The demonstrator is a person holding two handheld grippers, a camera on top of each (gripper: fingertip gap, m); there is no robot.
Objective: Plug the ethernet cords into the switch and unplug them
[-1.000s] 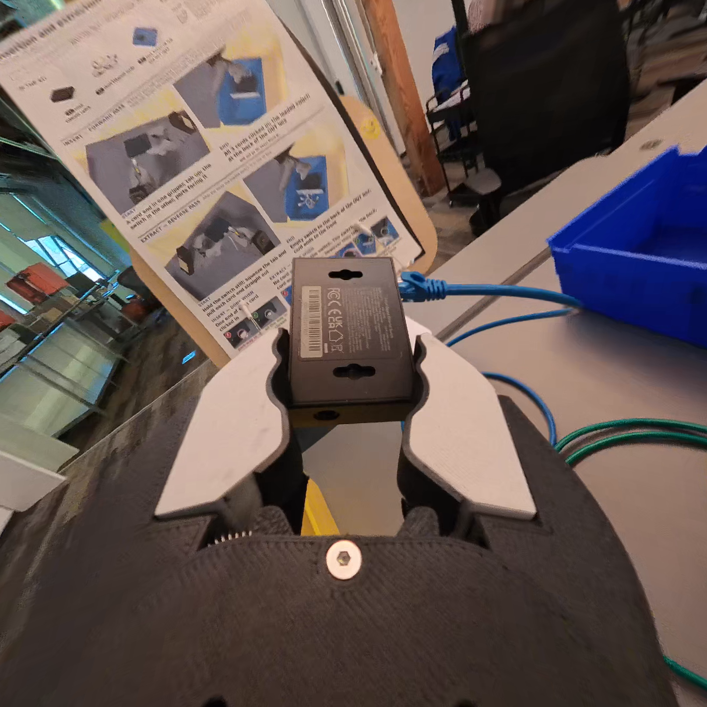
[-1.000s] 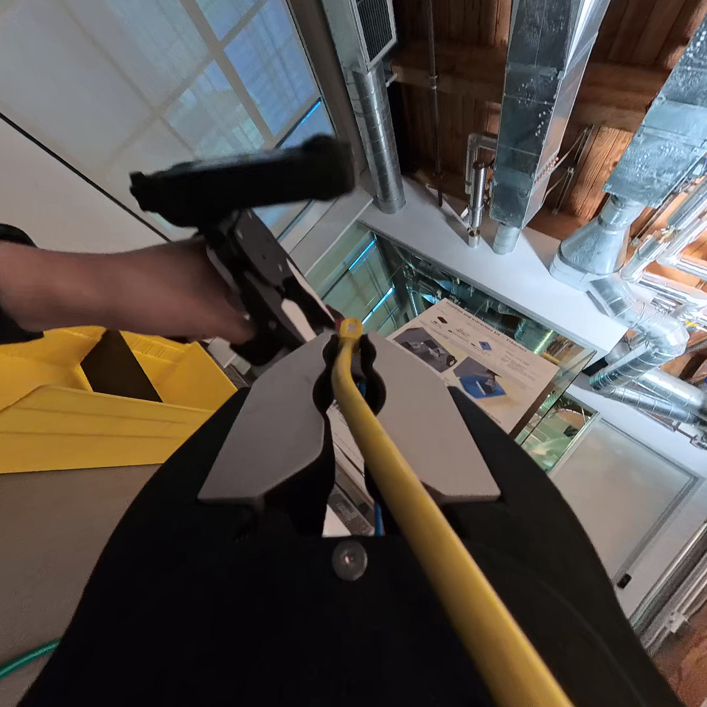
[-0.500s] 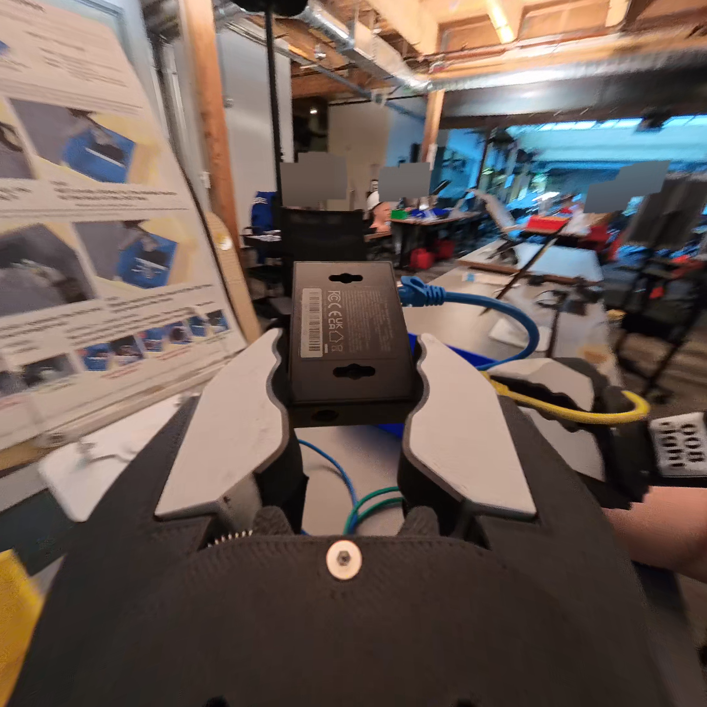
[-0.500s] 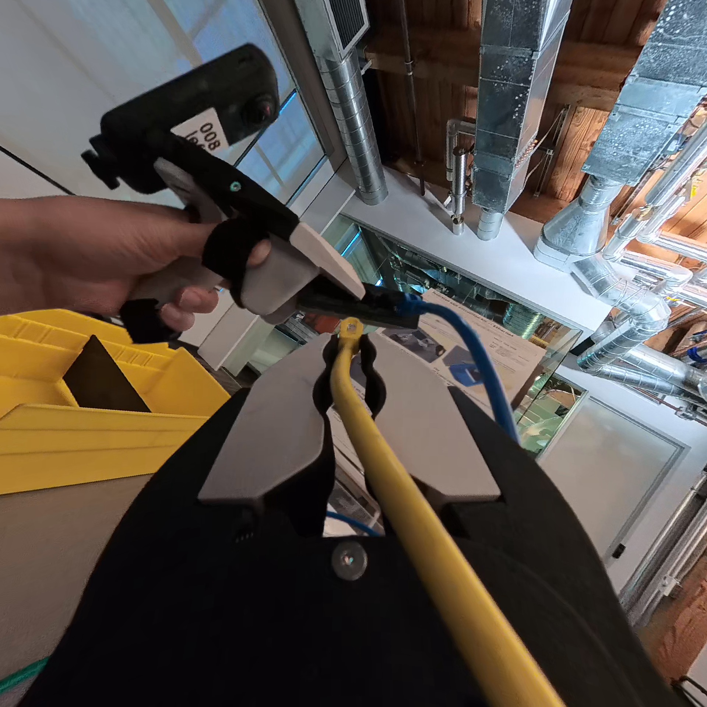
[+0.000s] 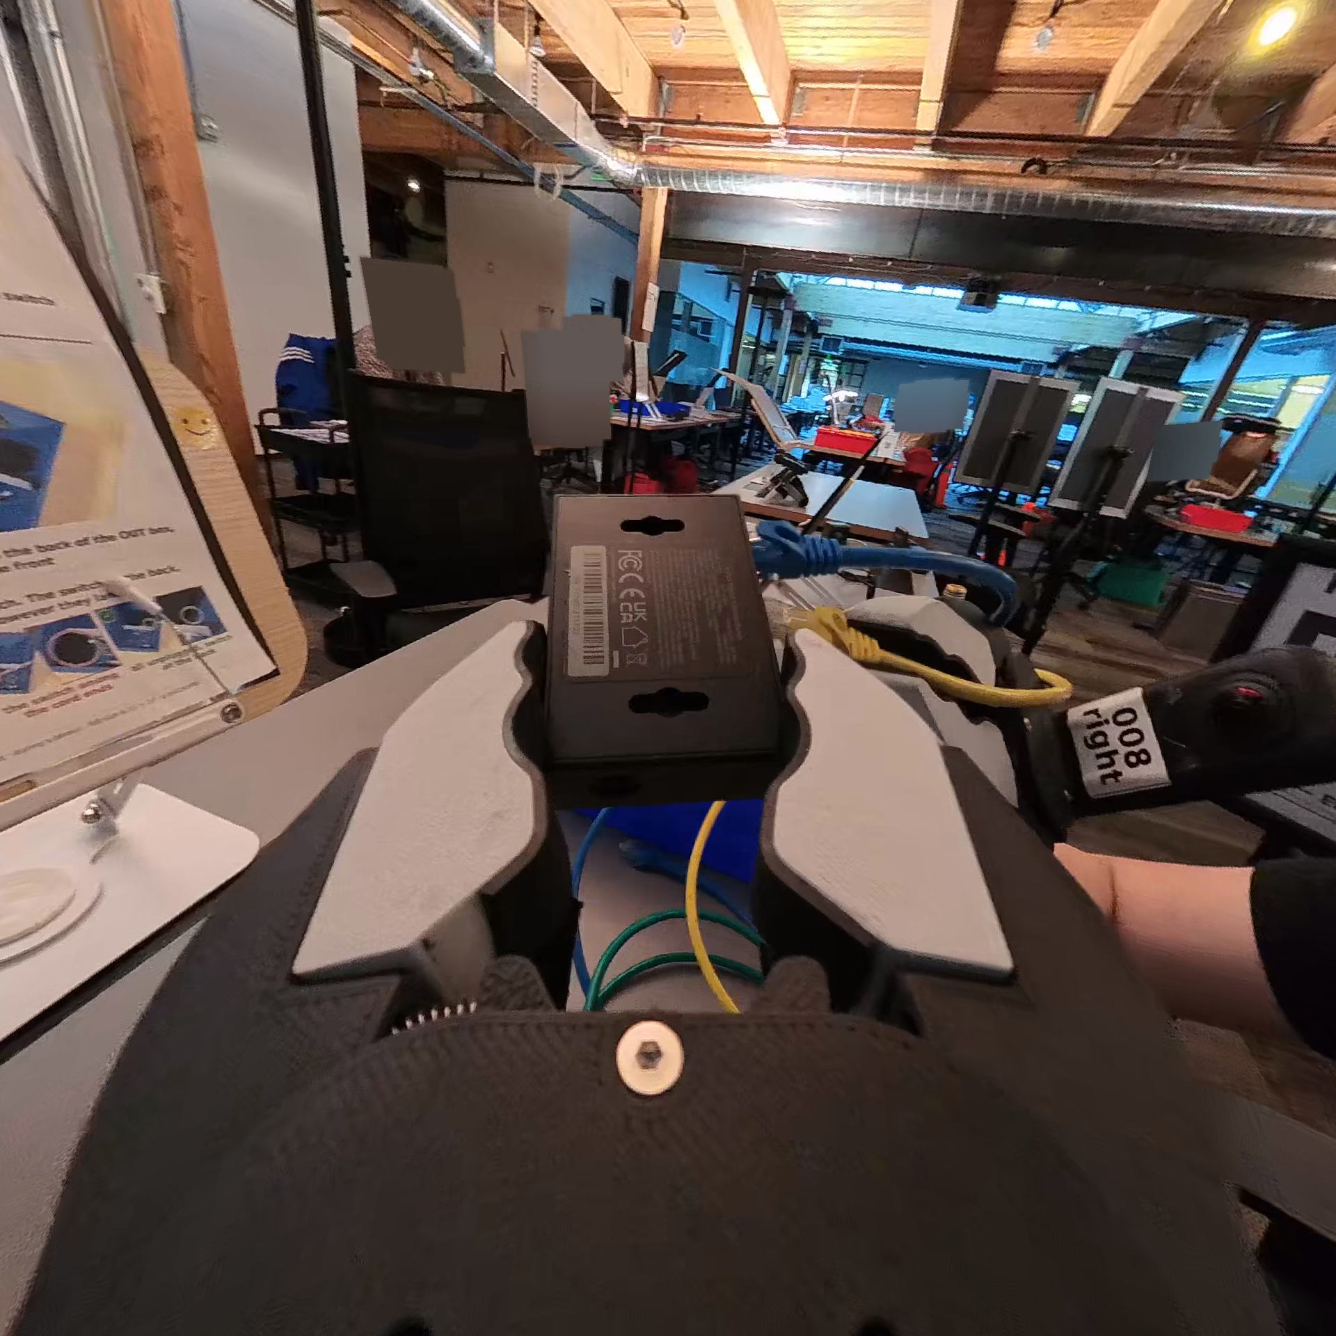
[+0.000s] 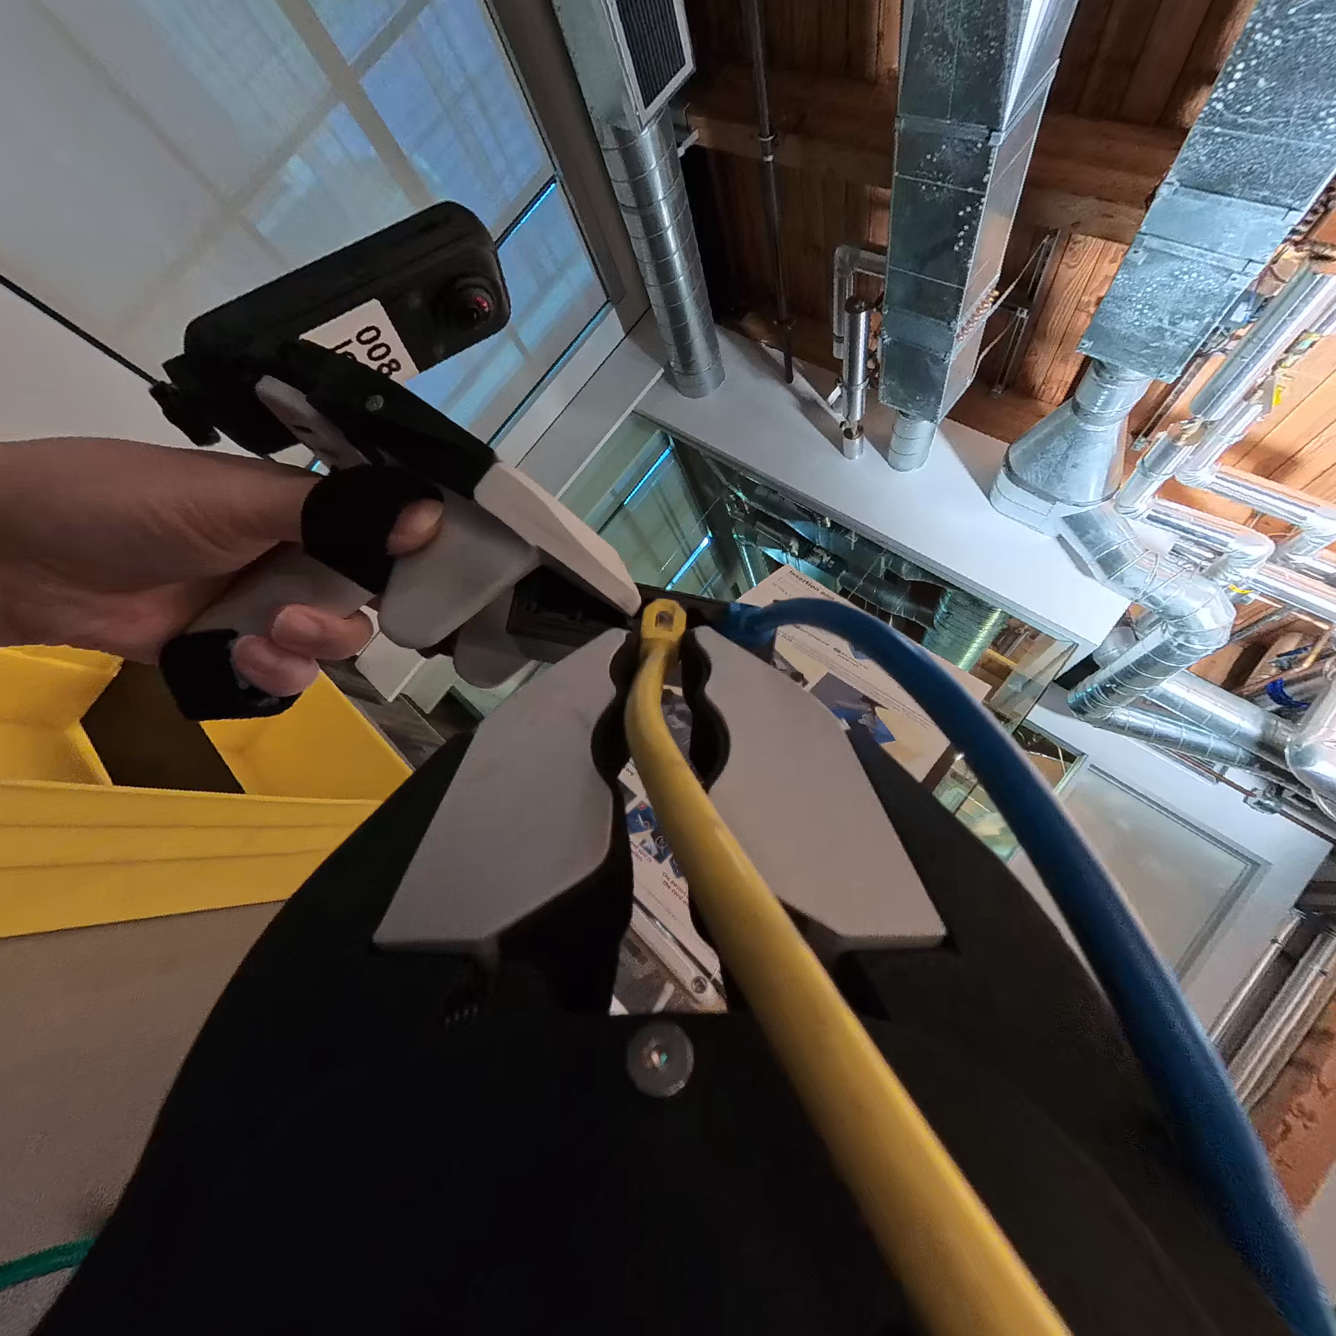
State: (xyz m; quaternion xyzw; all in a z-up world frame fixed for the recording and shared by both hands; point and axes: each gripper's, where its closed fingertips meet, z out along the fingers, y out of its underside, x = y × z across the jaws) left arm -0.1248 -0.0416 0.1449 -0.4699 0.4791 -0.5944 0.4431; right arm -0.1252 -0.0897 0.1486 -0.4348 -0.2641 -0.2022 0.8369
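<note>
My left gripper [image 5: 654, 658] is shut on the black switch [image 5: 654, 622], held in the air with its labelled underside up. A blue cord [image 5: 802, 553] is plugged into the switch's right side. My right gripper [image 6: 659, 640] is shut on the plug end of a yellow cord [image 6: 654, 679]. In the left wrist view the right gripper [image 5: 932, 654] holds the yellow plug [image 5: 824, 623] just right of the switch, close to its ports and below the blue plug. In the right wrist view the left gripper [image 6: 549, 549] and the switch [image 6: 557, 614] lie just beyond my fingertips.
An instruction poster on a wooden stand [image 5: 108, 549] is at the left. A yellow bin [image 6: 130, 817] sits on the grey table [image 6: 108, 1048]. Green [image 5: 651, 947], blue and yellow cord loops lie on the table below the switch, by a blue bin [image 5: 687, 831].
My left gripper has swung the switch right and upward, away from the poster. My right gripper has brought the yellow plug close beside the switch's port side. Both grasps are unchanged.
</note>
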